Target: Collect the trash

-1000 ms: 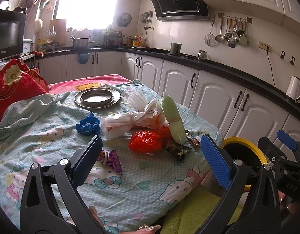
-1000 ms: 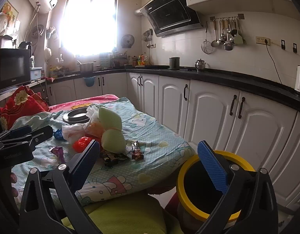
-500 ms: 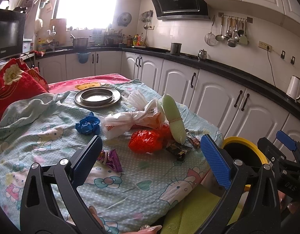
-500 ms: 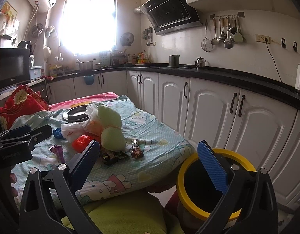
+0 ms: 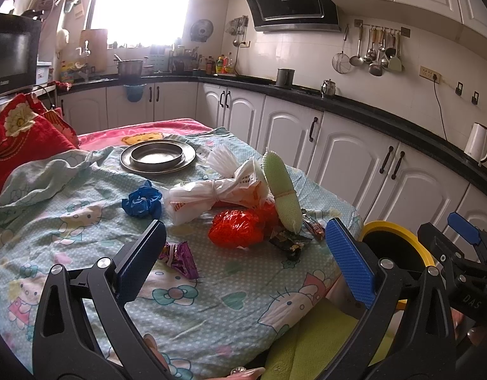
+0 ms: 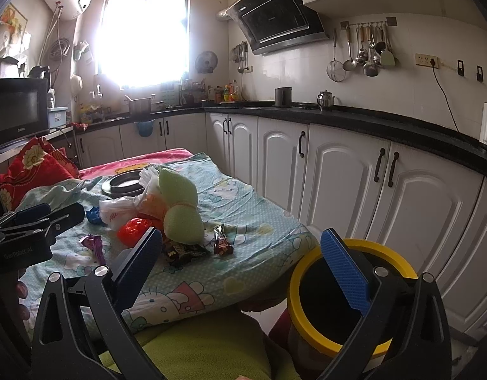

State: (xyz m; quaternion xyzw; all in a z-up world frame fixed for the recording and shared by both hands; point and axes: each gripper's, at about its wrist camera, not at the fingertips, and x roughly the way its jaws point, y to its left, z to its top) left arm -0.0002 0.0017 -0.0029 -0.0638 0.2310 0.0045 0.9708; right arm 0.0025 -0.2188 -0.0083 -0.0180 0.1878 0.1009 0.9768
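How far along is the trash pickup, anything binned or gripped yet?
Nothing looks collected. Left gripper and right gripper are both open and empty. The purple wrapper, red bag, blue wad, white bag and dark wrappers lie on the bed; the inside of the yellow-rimmed bin looks dark.

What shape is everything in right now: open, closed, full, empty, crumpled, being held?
Left gripper: open, empty.
Right gripper: open, empty.
Yellow-rimmed bin: uncovered, inside too dark to tell.
White plastic bag: tied, lying flat.
Red plastic bag: crumpled.
Blue wrapper: scrunched.
Purple wrapper: crumpled.
Metal dish: upright, empty.
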